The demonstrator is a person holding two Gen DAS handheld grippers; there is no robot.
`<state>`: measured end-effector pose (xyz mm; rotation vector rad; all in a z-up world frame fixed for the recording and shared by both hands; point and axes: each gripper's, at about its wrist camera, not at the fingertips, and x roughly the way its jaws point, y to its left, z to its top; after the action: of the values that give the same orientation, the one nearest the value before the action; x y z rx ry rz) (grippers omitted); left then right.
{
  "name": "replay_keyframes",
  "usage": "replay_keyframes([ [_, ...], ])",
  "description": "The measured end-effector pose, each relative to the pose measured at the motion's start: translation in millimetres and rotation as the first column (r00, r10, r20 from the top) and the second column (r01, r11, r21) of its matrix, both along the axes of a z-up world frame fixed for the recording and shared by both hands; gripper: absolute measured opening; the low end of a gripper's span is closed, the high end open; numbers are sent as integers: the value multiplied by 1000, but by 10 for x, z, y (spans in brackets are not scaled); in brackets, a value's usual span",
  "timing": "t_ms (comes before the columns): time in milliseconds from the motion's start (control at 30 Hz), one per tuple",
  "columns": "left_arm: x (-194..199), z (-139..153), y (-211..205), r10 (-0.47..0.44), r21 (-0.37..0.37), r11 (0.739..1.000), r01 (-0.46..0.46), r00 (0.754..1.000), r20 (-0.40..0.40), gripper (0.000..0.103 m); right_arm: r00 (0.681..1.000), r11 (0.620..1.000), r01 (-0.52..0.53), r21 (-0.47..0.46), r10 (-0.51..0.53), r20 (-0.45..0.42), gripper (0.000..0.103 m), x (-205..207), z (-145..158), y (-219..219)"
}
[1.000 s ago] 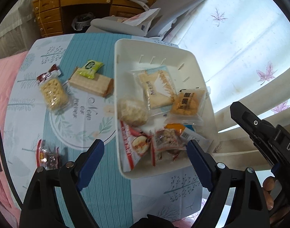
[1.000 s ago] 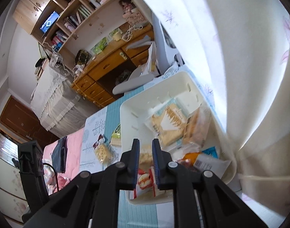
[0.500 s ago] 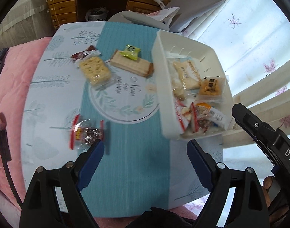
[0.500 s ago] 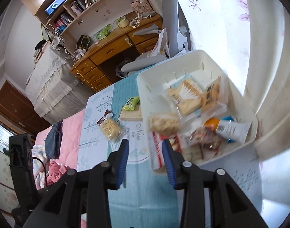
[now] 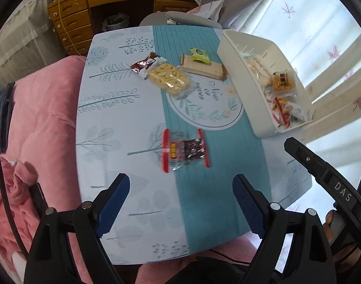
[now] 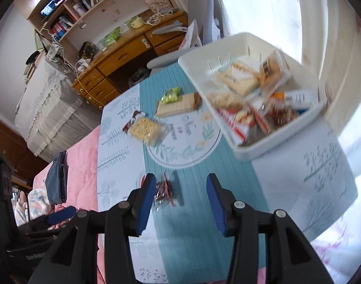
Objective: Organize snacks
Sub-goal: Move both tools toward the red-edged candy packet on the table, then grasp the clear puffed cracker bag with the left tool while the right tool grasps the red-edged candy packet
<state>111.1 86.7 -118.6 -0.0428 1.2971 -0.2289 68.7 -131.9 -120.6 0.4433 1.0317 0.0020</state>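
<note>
Now we hold our left gripper point(image 5: 180, 203) wide open over the table point(image 5: 123, 123), nothing between its blue pads, with the red-edged packet point(image 5: 186, 150) lying just ahead. Further on lie the cracker pack point(image 5: 168, 78) and wafer pack point(image 5: 202, 67), and at the right stands the white bin point(image 5: 245, 80) holding more snacks. Our right gripper point(image 6: 179, 204) has just been opening and grips nothing, the packet by its left finger.
</note>
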Motion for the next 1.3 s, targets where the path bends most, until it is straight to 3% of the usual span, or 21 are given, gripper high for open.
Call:
replay_keyframes([
  [167,85,-95,184,-61,4,998,61,997,-43,88,1000,1000,15,-13,-16,-22,49,-92,-166,216],
  [367,294,-242,336,-76,-5,997,76,993,-91,88,999,999,-13,44,14,-30,70,-161,-356,377],
  [467,460,-298,394,-69,-53,997,64,992,-110,88,998,998,-40,51,42,-45,72,-139,-451,470],
  [667,875,-394,363,-61,-76,996,52,991,-118,88,992,997,-72,30,74,-102,73,12,-701,615],
  [1000,1613,-987,245,72,-105,990,-92,980,-184,88,982,983,-163,-84,154,-106,73,233,-1155,881],
  [1300,1967,-1386,100,195,-137,965,-223,962,-193,88,975,960,-221,-169,212,-72,73,343,-1401,979],
])
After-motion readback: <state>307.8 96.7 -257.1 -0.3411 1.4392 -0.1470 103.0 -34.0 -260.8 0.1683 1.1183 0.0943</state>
